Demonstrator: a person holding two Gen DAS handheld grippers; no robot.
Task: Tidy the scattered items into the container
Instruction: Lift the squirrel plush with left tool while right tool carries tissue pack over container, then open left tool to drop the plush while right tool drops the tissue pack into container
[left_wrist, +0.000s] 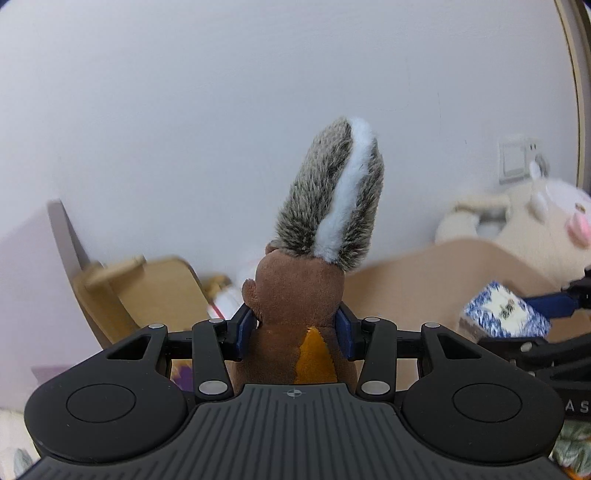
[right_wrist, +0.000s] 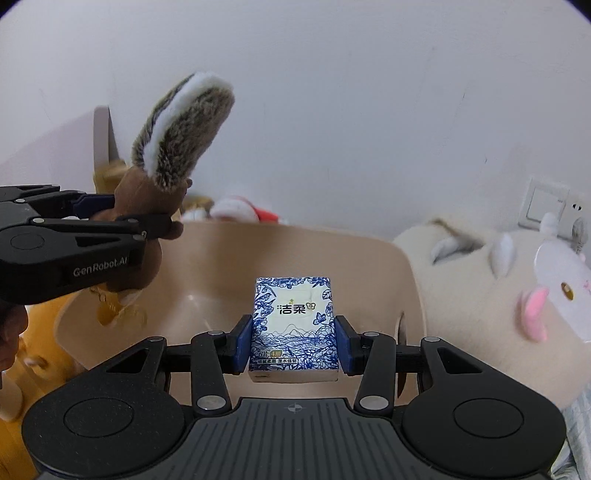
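Left tool (left_wrist: 295, 332): closed on the brown plush squirrel toy with the grey-and-white striped tail (left_wrist: 299, 295), blue pads pressed into the body at both flanks. Tail upright toward 12 o'clock in the left wrist view; long axis of the toy roughly in line with the tool's fingers.

Right tool (right_wrist: 294, 345): closed on the blue-and-white printed tissue pack (right_wrist: 293, 325), pads on its two long sides. Long axis of the pack pointing forward, toward 12 o'clock, printed face up.

Beige round-cornered plastic tub (right_wrist: 229, 266): directly ahead of and below the right tool, open cavity filling the middle of the right wrist view. Pack held over the near part of the cavity, not touching the wall as far as can be judged. In the same view, left tool (right_wrist: 110, 218) and squirrel at 10 o'clock, over or just outside the tub's left rim; exact overlap cannot be told.

Judgement: right tool nearer to release position; a straight lowering toward 12 o'clock should bring the pack into the tub. Left tool likely needs a shift toward 3 o'clock first, to bring the squirrel clear inside the rim.

Large cream plush animal with pink ears (right_wrist: 517, 295): just beside the tub's right wall at 3 o'clock, outside it. White wall socket plate (right_wrist: 550, 206) behind.
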